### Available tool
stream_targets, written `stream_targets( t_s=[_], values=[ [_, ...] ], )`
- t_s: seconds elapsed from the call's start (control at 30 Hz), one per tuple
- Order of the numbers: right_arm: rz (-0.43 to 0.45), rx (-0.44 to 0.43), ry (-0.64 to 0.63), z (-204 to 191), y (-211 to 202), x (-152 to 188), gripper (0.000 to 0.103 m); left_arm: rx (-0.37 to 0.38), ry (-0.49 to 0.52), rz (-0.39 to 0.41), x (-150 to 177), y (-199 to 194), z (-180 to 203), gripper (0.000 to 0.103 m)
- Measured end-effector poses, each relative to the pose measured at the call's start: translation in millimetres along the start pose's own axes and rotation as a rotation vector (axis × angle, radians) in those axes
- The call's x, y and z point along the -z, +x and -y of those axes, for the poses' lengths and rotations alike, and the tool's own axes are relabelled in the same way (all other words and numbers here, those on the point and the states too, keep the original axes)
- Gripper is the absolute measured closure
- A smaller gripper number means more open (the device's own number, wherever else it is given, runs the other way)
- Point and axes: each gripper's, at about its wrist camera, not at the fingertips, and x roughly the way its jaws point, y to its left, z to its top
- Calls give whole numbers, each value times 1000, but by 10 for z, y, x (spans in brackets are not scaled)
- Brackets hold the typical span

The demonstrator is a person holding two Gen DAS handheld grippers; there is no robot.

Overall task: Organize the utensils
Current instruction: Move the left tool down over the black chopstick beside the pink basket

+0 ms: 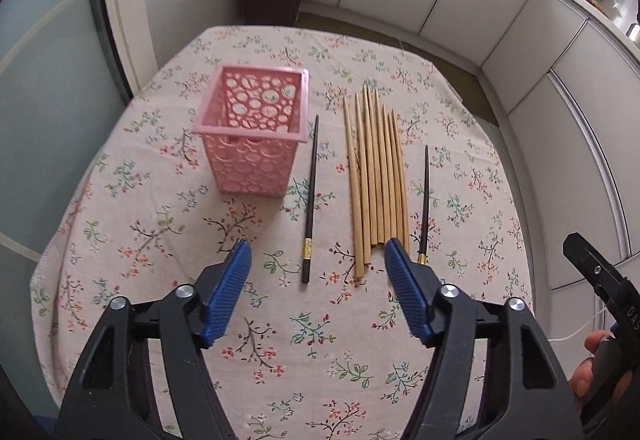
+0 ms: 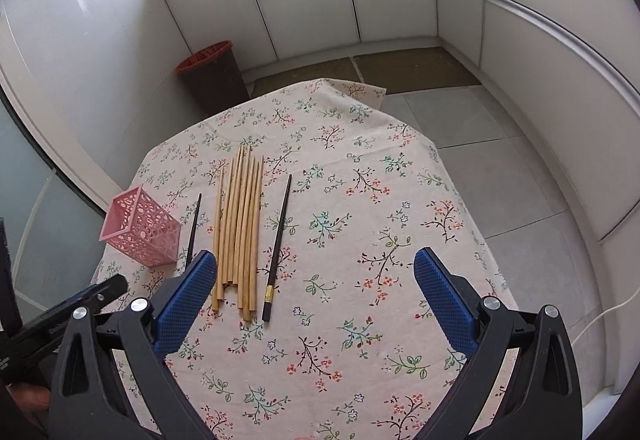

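Chopsticks point(image 1: 376, 176) are lying just ahead of both tongs, left point(image 1: 318, 254) and right point(image 2: 316, 266), each gaping empty; approach is underway, so next they are needing one stick pinched for the basket point(image 1: 252, 132).

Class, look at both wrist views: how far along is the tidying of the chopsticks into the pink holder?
Done: nothing; the pink perforated plastic holder looks empty. In hand: nothing; the left gripper and right gripper are both open above the floral tablecloth. Left: the bundle of wooden chopsticks and two black chopsticks.
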Motion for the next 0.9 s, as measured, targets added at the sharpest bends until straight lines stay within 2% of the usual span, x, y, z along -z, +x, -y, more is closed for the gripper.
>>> stream_targets(
  t_s=[0.07,0.13,0.17,0.23,0.4,0.67,0.8,0.87,0.9],
  values=[
    [-29,-18,-1,-14,117,-21,11,-6,6,-41,-34,229,37,52],
    [-55,-25,7,-19,208,-22,19,-1,-5,-55,-83,395,32,68],
    [-65,-30,13,-15,243,-20,24,-1,-11,-67,-109,474,27,72],
    [-76,-40,23,0,272,-14,26,-16,-22,-93,-137,645,8,79],
    [-80,-33,19,0,291,-27,26,-79,-16,-121,-148,922,-7,81],
    [-162,-18,55,69,640,-141,26,-171,48,-88,-260,1137,164,77],
    [-219,-40,113,141,841,-180,44,-187,94,-70,-304,1216,300,77],
    [-232,-45,108,123,916,-193,47,-182,116,-61,-316,1244,348,85],
    [-238,-40,99,107,960,-204,48,-167,117,-64,-306,1246,365,98]
  ],
)
